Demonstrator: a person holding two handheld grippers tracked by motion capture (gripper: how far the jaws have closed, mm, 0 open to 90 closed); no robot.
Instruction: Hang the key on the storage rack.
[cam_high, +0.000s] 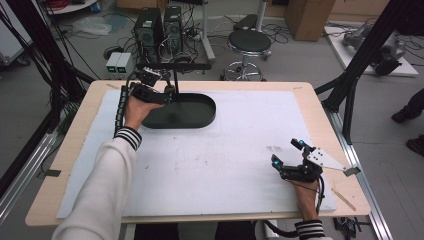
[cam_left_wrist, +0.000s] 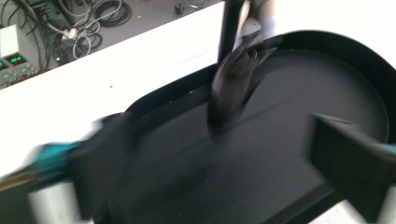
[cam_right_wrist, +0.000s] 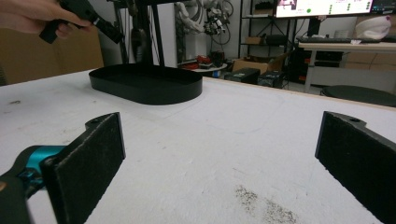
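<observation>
A black oval tray (cam_high: 200, 120) lies on the white mat at the back left. My left gripper (cam_high: 169, 92) hangs over the tray's left end. In the left gripper view its jaws stand wide apart over the tray floor (cam_left_wrist: 303, 93), so my left gripper (cam_left_wrist: 219, 144) is open. A blurred black upright object (cam_left_wrist: 229, 93) with a thin post stands in the tray just beyond the jaws, apart from both. My right gripper (cam_high: 286, 151) rests near the front right of the mat, open, with bare mat between its pads (cam_right_wrist: 105, 140). The tray (cam_right_wrist: 144, 88) lies far ahead of it.
The white mat (cam_high: 225, 160) covers most of a wooden table (cam_high: 320, 100). A grey smudge (cam_high: 272, 148) marks the mat near my right gripper. Behind the table are a black stool (cam_high: 248, 42) and computer towers (cam_high: 150, 25). Black frame struts (cam_high: 350, 85) rise at the right.
</observation>
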